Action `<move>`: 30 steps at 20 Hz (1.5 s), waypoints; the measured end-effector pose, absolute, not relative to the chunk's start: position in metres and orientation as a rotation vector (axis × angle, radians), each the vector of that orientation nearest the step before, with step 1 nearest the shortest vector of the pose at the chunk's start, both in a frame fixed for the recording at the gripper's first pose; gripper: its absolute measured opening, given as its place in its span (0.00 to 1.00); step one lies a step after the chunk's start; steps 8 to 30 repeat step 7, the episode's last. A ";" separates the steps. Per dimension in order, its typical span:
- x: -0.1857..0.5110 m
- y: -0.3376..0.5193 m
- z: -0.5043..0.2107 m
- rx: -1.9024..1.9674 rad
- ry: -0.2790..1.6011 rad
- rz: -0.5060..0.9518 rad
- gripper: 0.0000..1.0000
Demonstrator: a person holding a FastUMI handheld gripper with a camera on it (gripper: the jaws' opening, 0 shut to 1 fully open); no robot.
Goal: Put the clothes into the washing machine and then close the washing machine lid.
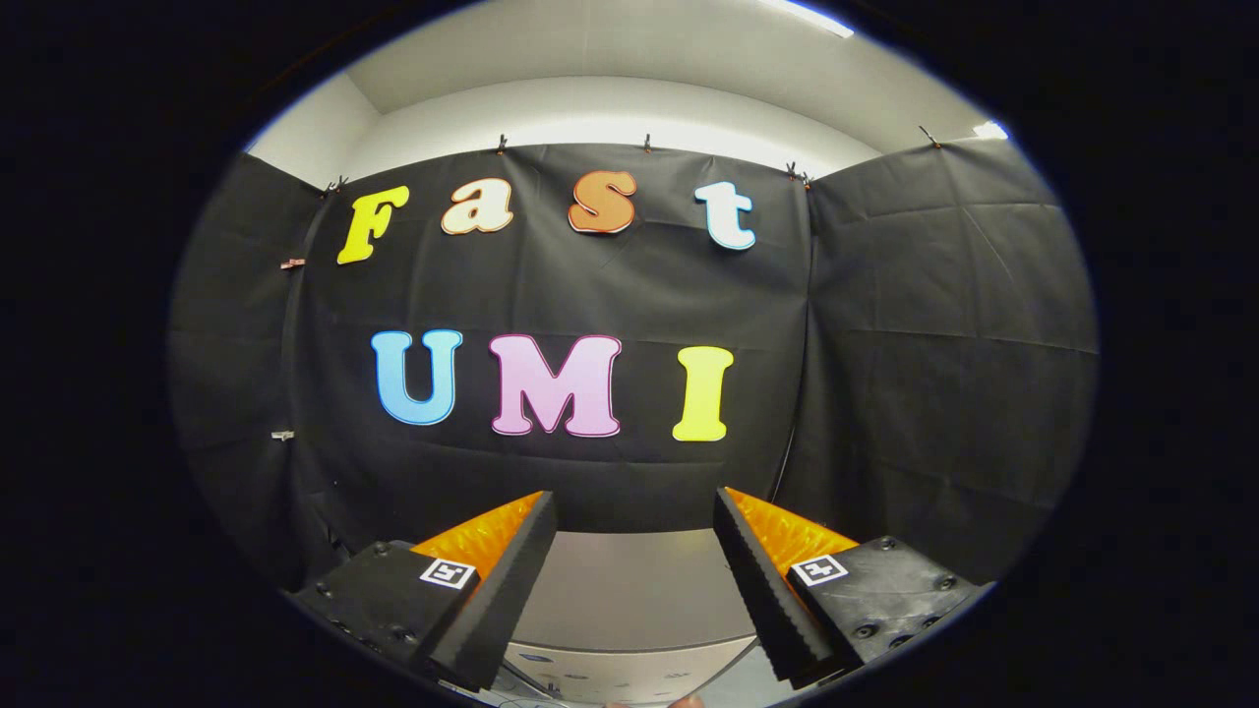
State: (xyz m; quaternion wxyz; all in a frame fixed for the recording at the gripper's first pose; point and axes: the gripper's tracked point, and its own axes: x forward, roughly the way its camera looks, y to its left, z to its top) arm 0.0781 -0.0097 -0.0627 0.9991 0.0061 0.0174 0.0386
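Tongs (634, 511) apart, empty; washer (629, 600) half-hidden.

The booth's wall (885, 374) is seen to be matt black cloth, creased in straight folds. A smooth, pale, faintly glossy surface (629, 590) is seen between the spread, empty fingers of the gripper (634, 511).

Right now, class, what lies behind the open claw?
Behind the empty, open claw: a pale grey flat surface, then the black cloth wall. The fingers cover whatever lies beneath them.
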 end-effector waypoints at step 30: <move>0.075 -0.004 -0.065 0.045 0.048 0.094 1.00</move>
